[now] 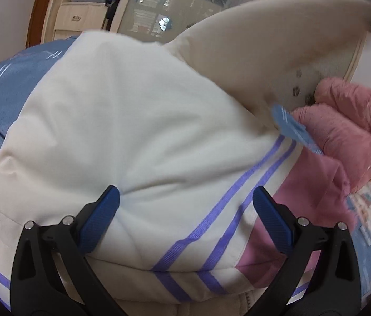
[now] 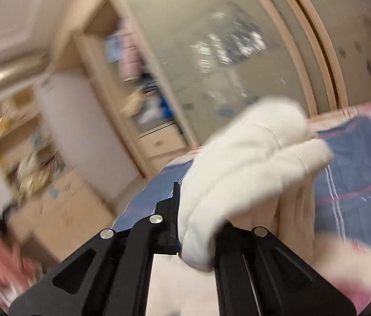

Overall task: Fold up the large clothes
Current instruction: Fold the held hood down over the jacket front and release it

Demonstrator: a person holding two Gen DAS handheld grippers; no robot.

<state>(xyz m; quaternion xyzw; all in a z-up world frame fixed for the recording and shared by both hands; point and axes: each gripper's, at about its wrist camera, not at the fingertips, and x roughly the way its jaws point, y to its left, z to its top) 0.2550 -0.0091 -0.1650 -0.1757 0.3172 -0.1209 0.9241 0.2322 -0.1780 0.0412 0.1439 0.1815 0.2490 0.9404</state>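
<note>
Leftmost, beyond the cream jacket (image 1: 132,121), lies the blue bedspread (image 1: 9,89) that carries it. Over the jacket's purple-striped hem the left gripper (image 1: 185,205) stands with jaws spread wide, gripping nothing. Right of the jacket, a pink garment (image 1: 343,137) is bunched against it. Seen from the right wrist, the right gripper (image 2: 198,223) is clamped on a thick cream fold of the jacket (image 2: 238,163), lifted above the bedspread (image 2: 364,163); the view is blurred.
</note>
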